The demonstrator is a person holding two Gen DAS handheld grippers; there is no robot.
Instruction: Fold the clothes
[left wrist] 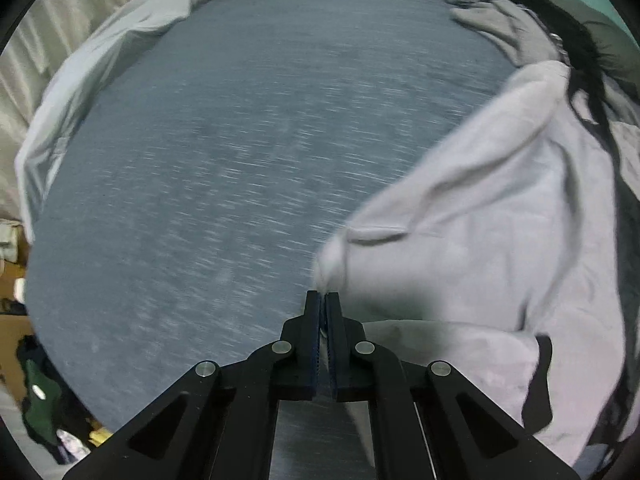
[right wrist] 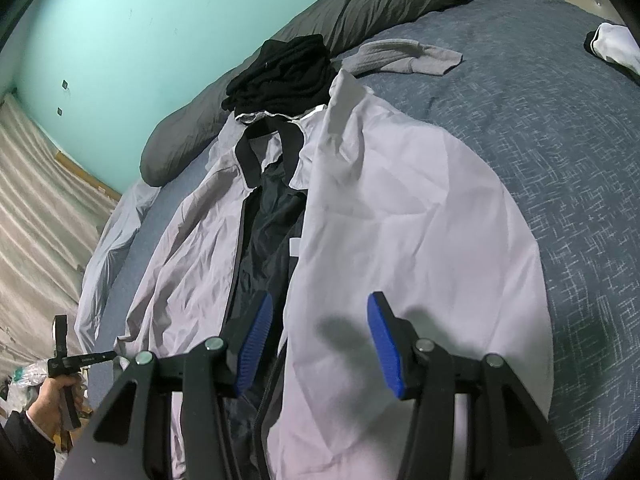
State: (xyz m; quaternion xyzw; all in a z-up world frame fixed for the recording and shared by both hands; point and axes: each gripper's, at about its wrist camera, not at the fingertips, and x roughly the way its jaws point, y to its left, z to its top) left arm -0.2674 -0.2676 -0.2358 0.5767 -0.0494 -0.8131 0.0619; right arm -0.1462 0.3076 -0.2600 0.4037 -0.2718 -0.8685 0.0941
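The light grey jacket (right wrist: pixel 400 220) lies spread open on the bed (right wrist: pixel 560 140), its dark lining showing. The left claw (left wrist: pixel 322 300) is pinched tight on the jacket's edge. The hold is tiny, right at the tips. If the hand pulls fast, the thin cloth could slip out, or the whole jacket could slide and bunch up. The right claw (right wrist: pixel 320 344) hangs loose and wide over the front, holding nothing.

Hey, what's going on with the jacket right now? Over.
Left gripper shut on jacket edge. Right gripper open above it. Black clothes touching collar.
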